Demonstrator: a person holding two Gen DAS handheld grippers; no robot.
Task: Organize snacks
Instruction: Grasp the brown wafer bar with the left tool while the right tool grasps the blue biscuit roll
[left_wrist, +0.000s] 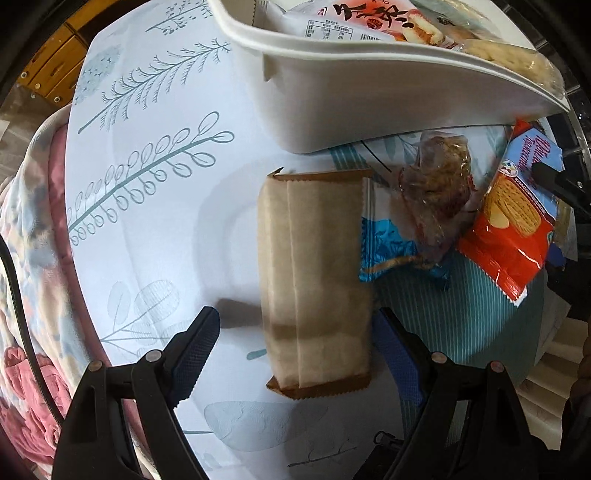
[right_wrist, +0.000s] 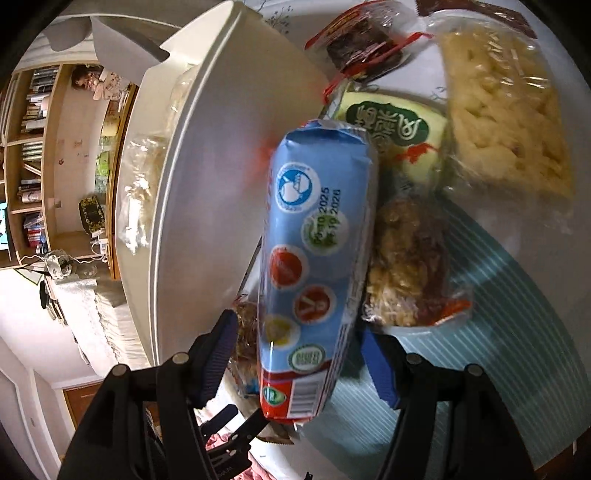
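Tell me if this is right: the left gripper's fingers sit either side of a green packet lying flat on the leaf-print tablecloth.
Not quite: the packet is plain brown, not green. The left wrist view shows it lying flat on the leaf-print tablecloth, with the left gripper fingers either side.

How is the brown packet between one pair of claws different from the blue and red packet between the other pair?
The brown packet is plain, matte and unprinted; the blue and red packet is glossy, with round badges and a barcode. The brown packet lies flat and alone on the patterned tablecloth; the blue and red one sits among other snacks beside the white bin. Both are long sealed packs lying between open fingers.
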